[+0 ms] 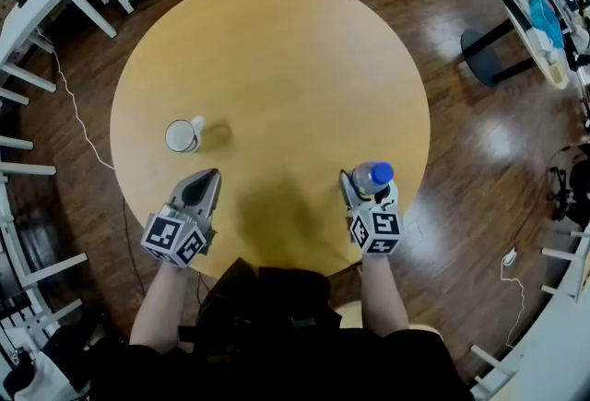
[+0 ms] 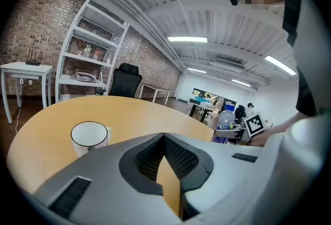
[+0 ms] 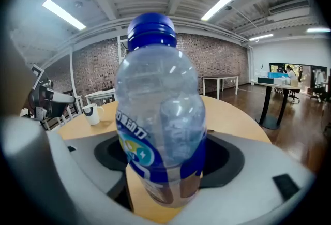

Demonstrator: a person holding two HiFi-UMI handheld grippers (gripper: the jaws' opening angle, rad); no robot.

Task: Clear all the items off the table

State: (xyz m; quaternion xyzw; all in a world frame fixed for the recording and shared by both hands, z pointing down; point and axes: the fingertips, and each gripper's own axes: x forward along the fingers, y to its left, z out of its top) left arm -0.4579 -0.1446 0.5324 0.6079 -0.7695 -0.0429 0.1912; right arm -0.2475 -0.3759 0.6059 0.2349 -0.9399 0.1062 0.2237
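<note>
Clamping the water bottle [image 3: 158, 115] upright between the widely parted jaws of the right gripper [image 1: 369, 185], just over the near edge of the table [image 1: 277, 49], with the left gripper [image 1: 206, 182] closed tight on nothing. Leaving the white mug [image 1: 182, 135] standing farther out, untouched. Judging the clearing as barely under way, with both items yet to be carried off.

left tool [image 1: 210, 178]: jaws closed, empty | right tool [image 1: 367, 189]: jaws wide, clamping bottle [image 3: 160, 110] | both pointing forward
</note>
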